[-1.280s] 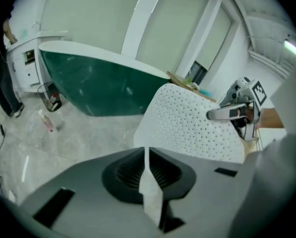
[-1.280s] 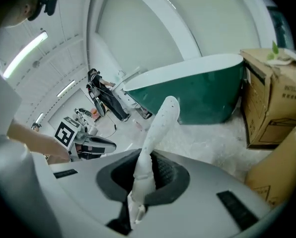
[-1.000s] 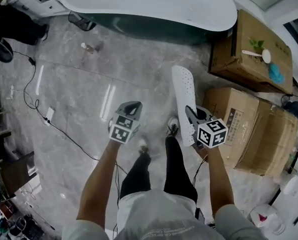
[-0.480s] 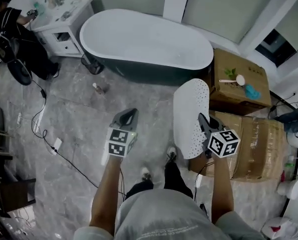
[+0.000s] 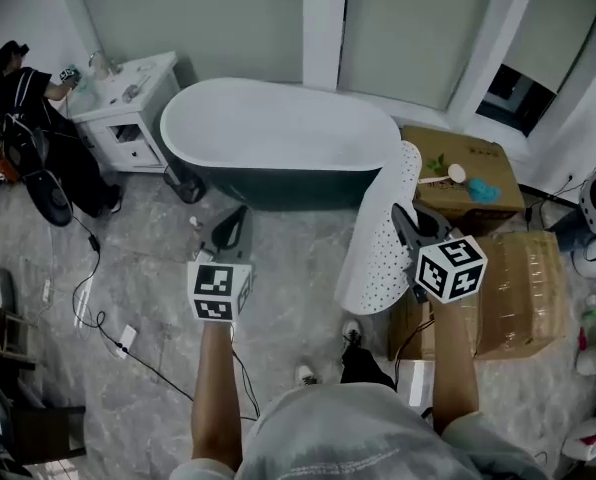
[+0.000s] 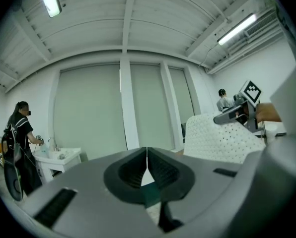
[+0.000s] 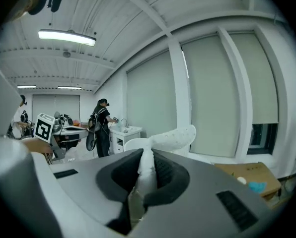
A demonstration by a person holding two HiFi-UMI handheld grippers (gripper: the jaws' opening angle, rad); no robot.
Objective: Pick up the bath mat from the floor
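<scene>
The white perforated bath mat (image 5: 383, 236) hangs in the air off the floor, its edge pinched in my right gripper (image 5: 406, 224), which is shut on it. In the right gripper view the mat (image 7: 169, 137) rises from between the jaws and bends to the right. My left gripper (image 5: 234, 230) is held up to the left of the mat, shut with nothing in it. In the left gripper view the mat (image 6: 222, 138) and the right gripper (image 6: 236, 114) show at the right.
A white and dark bathtub (image 5: 278, 140) stands ahead. Cardboard boxes (image 5: 518, 288) are stacked at the right. A white cabinet (image 5: 128, 108) with a person (image 5: 28, 118) beside it is at the far left. Cables (image 5: 108, 308) lie on the marble floor.
Both grippers have risen and the view has tilted up toward the window. The mat has gone up with the right gripper and now hangs in front of the tub's right end.
</scene>
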